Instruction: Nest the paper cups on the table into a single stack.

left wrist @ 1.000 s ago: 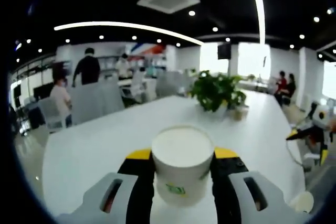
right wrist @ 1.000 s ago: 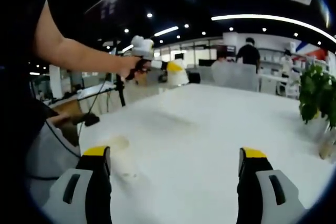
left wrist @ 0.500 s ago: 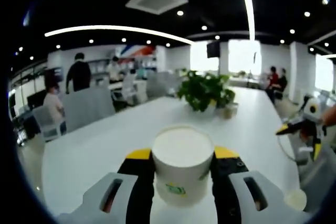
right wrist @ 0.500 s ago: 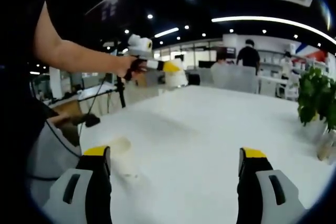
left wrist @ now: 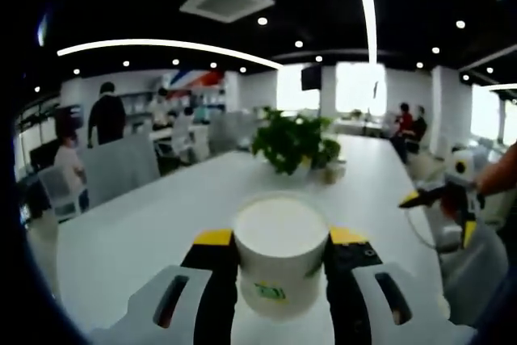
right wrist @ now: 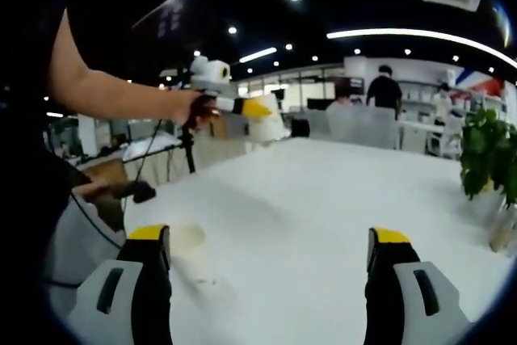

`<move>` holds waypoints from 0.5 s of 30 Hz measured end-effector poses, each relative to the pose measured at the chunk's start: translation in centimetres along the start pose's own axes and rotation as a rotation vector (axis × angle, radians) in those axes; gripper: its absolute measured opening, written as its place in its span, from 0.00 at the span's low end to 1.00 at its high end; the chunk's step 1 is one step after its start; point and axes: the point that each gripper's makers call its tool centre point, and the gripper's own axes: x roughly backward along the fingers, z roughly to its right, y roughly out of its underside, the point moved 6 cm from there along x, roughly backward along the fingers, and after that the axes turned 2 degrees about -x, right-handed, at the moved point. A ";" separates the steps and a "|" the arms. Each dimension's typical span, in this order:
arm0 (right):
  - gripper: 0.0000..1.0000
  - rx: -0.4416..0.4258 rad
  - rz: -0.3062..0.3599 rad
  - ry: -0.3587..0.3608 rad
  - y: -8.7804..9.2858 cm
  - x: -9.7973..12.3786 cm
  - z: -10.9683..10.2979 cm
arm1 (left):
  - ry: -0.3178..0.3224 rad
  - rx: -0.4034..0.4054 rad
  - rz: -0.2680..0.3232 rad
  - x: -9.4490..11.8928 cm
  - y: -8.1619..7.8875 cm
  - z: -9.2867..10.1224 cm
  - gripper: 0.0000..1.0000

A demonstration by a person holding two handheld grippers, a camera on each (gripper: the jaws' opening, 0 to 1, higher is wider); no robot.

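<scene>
The left gripper [left wrist: 280, 260] is clamped on a white paper cup [left wrist: 280, 252], its two jaws pressed against the cup's sides; the cup stands upright between them, mouth up, and is carried in the air above the white table [left wrist: 145, 224]. In the right gripper view that same gripper appears held up in the person's hand [right wrist: 192, 107] over the table's far left edge, the cup sticking out from its yellow tips. The right gripper [right wrist: 271, 280] is spread wide with nothing between its jaws, and hovers low over the table's near edge. A second paper cup [right wrist: 190, 252] stands on the table close to the near left corner, just beside the right gripper's left jaw. A potted plant [left wrist: 292, 141] sits toward the far end of the table, well apart from both cups, and people and chairs fill the office behind. The step in hand looks like the carry: one cup is lifted and the other waits on the table. The next move would call for bringing the held cup over the standing one, lining up base with mouth, lowering it straight in, then letting go; the free gripper could steady the lower cup so it does not tip.
</scene>
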 end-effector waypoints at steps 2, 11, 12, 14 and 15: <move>1.00 -0.005 0.007 0.003 -0.2 0.0 -0.1 | 0.013 -0.008 -0.004 0.0 -0.1 0.4 0.40; 1.00 0.007 0.014 -0.004 -0.4 -0.3 -0.5 | 0.062 -0.057 -0.015 0.2 -0.4 2.0 0.40; 1.00 0.008 0.014 -0.004 -0.5 -0.2 -0.5 | 0.070 -0.059 -0.019 0.3 -0.3 2.3 0.40; 1.00 0.010 0.014 -0.005 -0.5 -0.1 -0.5 | 0.085 -0.055 -0.024 0.4 -0.4 2.8 0.40; 1.00 0.013 0.017 -0.005 -0.6 0.0 -0.5 | 0.093 -0.056 -0.030 0.5 -0.4 3.2 0.40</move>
